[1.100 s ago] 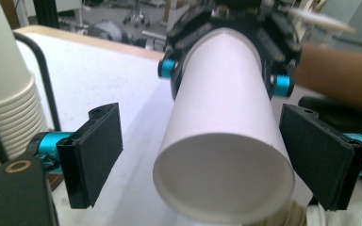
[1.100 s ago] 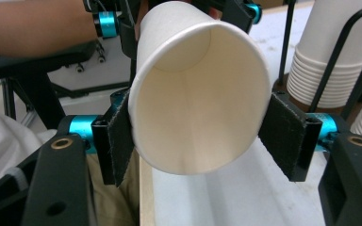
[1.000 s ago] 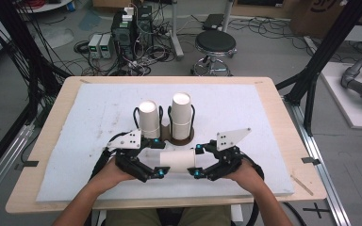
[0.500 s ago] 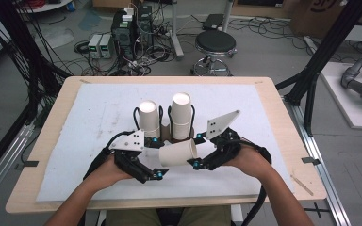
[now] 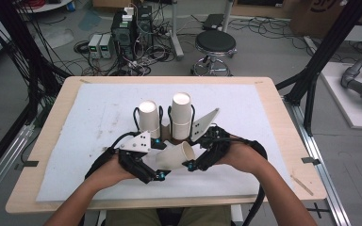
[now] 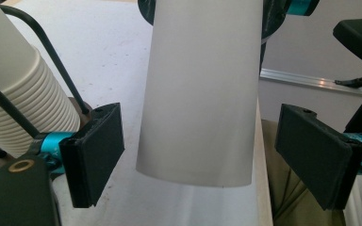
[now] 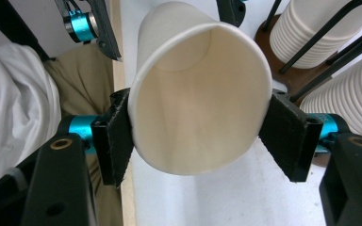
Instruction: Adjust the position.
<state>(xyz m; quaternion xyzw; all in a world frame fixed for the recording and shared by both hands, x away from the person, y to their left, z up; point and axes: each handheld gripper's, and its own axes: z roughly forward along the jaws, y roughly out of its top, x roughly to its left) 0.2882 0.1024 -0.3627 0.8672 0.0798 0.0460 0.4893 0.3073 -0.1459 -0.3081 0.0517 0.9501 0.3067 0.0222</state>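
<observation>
A single white paper cup hangs tilted above the mat, just in front of two cup stacks. My right gripper is shut on it near the rim. In the right gripper view the open mouth of the cup is squeezed slightly oval between the pads of my right gripper. My left gripper is open around the cup's base end. In the left gripper view the cup passes between the pads, with a gap on both sides.
Two tall stacks of paper cups stand in a black wire holder on a brown base, right behind the grippers. A white mat covers the wooden table. The table's front edge lies close under the hands.
The cup has swung from lying level between the grippers to tilted, mouth end raised toward the stacks. The right gripper moved up and away from the person with it.
</observation>
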